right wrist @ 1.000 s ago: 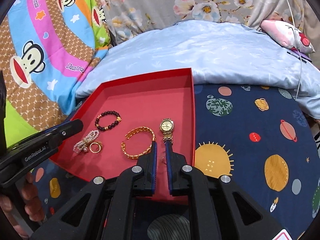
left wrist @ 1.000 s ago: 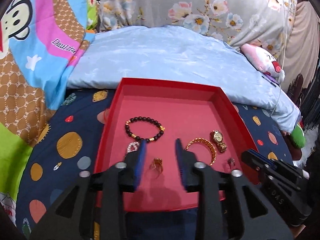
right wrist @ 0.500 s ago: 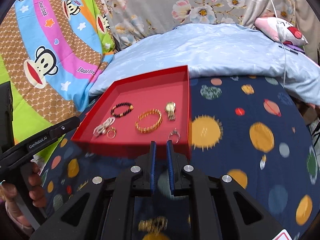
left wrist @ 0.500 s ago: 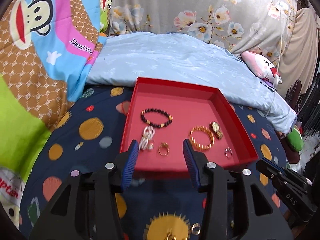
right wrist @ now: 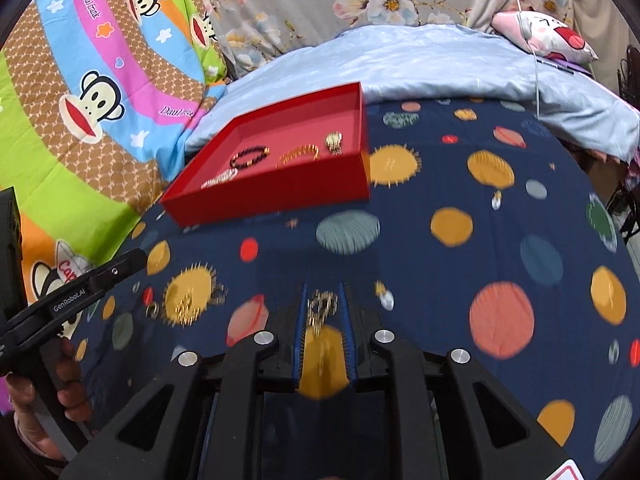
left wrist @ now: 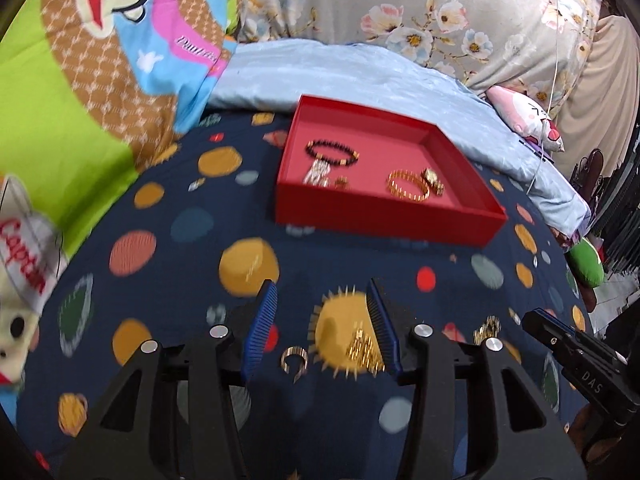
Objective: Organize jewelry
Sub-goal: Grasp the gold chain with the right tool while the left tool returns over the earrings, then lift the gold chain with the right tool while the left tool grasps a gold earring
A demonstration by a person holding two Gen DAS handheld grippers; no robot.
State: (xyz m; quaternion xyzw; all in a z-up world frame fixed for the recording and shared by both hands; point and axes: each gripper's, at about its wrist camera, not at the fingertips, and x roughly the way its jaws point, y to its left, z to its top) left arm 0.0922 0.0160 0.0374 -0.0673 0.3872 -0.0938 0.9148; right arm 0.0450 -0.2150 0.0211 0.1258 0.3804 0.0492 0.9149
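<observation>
A red tray on the navy planet-print bedspread holds a black bead bracelet, a pearl piece, a gold bangle and a gold watch. My left gripper is open, low over the bedspread. Between its fingers lie a gold ring and a gold chain piece. My right gripper is open by a narrow gap, with a small gold piece lying between its fingertips; whether it touches them is blurred.
A pale blue quilt lies behind the tray. Cartoon monkey bedding rises on the left. A pink plush lies at the far right. Another small gold piece lies beside the right gripper's body.
Both grippers have pulled back from the tray toward the near bedspread. The left one opened wider. The right one opened slightly over a loose gold piece.
</observation>
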